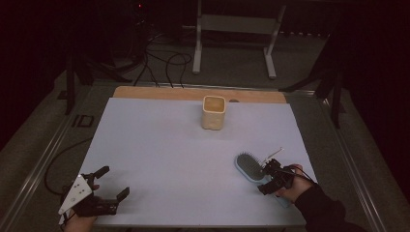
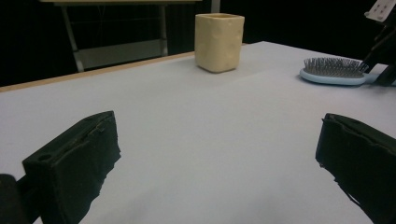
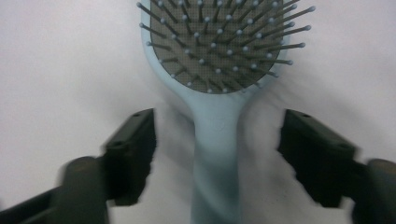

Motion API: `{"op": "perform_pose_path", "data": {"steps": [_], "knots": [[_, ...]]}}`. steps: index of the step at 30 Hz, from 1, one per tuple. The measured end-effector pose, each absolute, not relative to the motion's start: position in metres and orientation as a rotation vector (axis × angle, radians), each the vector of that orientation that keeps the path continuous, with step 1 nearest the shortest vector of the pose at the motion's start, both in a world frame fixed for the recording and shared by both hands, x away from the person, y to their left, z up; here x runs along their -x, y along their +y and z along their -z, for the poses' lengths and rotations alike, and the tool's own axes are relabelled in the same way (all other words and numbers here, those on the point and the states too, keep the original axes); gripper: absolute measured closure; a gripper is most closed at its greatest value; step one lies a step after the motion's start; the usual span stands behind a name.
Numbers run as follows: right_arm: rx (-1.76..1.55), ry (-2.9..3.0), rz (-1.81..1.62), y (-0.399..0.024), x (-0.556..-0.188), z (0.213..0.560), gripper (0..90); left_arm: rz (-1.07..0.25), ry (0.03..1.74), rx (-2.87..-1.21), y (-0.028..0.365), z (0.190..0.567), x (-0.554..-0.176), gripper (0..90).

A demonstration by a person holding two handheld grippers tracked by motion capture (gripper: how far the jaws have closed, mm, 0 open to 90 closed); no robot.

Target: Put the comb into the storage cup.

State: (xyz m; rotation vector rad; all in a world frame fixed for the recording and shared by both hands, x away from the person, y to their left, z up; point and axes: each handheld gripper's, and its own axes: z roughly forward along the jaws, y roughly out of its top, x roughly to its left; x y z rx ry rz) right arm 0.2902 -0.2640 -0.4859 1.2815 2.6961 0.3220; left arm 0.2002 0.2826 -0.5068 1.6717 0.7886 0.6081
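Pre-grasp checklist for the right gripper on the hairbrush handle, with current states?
1. Handle between the jaws: ok. The hairbrush handle runs up the middle of the right gripper.
2. Pads on the handle: not ok. A gap shows on both sides, so it is not gripped yet.
3. Brush flat on the table, bristles up: ok.
4. Grip point clear of the bristles: ok. The jaws sit below the head.
5. Left gripper out of the way: ok. It is open at the near left corner, with nothing between its jaws.
6. Cup upright and clear of the brush: ok. It stands near the far edge.
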Motion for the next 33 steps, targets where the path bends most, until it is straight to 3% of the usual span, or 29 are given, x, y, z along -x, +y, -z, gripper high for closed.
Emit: {"op": "perform_pose_path", "data": {"steps": [2,11,21,33], "knots": [[-1.294,2.691,-0.311,-0.265,-0.293,0.486,41.9,-0.608,0.786,-1.675,0.282,0.507,-0.200,0.0],[-1.295,2.730,-0.273,-0.261,-0.296,0.488,56.7,-0.605,0.789,-1.673,0.283,0.507,-0.200,0.0],[-1.275,2.743,-0.218,-0.255,-0.297,0.489,66.1,-0.605,0.787,-1.674,0.283,0.507,-0.200,0.0],[-1.278,2.743,-0.187,-0.252,-0.296,0.489,69.4,-0.600,0.785,-1.683,0.282,0.508,-0.200,0.0]]}}
